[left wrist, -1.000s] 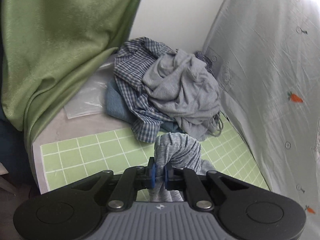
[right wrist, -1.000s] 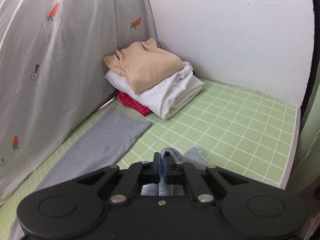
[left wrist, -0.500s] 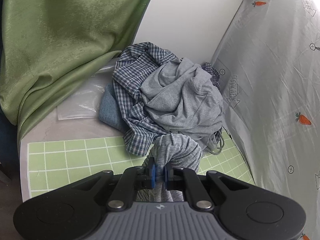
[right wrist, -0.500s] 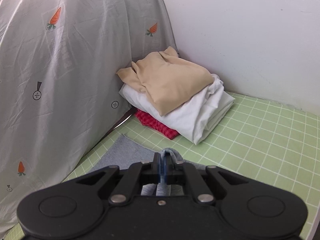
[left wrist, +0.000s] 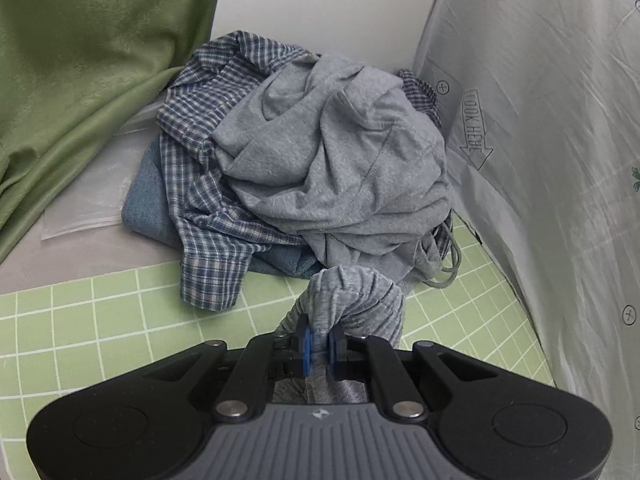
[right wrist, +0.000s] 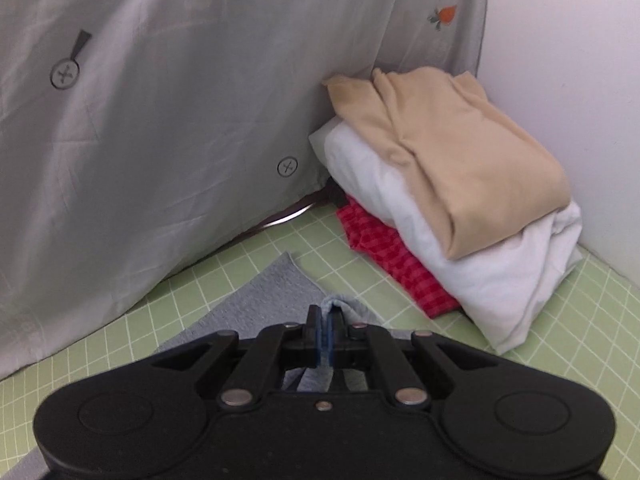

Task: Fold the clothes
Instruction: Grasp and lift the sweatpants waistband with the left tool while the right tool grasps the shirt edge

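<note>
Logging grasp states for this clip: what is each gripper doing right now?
Left gripper: closed on a bunched fold of the grey garment.
Right gripper: closed on an edge of the same grey garment.

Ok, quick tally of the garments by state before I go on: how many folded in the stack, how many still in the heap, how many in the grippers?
Folded in the stack: 3 (beige top, white garment, red checked cloth)
Unfolded in the heap: 3 visible (grey sweatshirt, blue plaid shirt, blue towel)
Held by the left gripper and right gripper: 1 (grey garment)
Total: 7
</note>
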{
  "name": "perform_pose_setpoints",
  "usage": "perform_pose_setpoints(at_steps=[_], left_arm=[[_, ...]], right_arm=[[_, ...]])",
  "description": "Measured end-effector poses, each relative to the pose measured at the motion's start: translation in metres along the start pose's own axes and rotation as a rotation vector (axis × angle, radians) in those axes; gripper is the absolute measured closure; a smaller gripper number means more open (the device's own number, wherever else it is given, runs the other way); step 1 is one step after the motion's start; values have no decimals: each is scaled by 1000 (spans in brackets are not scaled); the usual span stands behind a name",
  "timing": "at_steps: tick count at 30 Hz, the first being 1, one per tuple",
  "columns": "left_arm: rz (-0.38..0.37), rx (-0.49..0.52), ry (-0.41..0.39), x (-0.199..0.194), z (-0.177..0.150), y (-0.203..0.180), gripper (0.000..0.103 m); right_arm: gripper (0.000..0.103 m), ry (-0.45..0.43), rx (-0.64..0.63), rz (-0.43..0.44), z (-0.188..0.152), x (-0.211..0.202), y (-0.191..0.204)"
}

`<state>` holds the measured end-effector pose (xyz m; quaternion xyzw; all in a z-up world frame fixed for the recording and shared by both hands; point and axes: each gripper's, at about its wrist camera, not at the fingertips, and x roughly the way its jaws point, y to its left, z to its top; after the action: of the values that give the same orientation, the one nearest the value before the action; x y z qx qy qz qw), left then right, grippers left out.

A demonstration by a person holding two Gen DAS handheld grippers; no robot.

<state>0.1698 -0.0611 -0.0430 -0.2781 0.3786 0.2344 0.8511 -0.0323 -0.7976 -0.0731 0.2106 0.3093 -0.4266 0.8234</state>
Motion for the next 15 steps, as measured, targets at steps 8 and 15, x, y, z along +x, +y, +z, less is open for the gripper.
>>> perform_pose_setpoints(at_steps=[8,15], left_arm=[[57,45,27,47,-14,-23,91],[33,173,15,35,-32,-51,57]], right_arm=[[99,117,-102,-7,-6,76,35],[55,143,-140,48,-20,65,57]])
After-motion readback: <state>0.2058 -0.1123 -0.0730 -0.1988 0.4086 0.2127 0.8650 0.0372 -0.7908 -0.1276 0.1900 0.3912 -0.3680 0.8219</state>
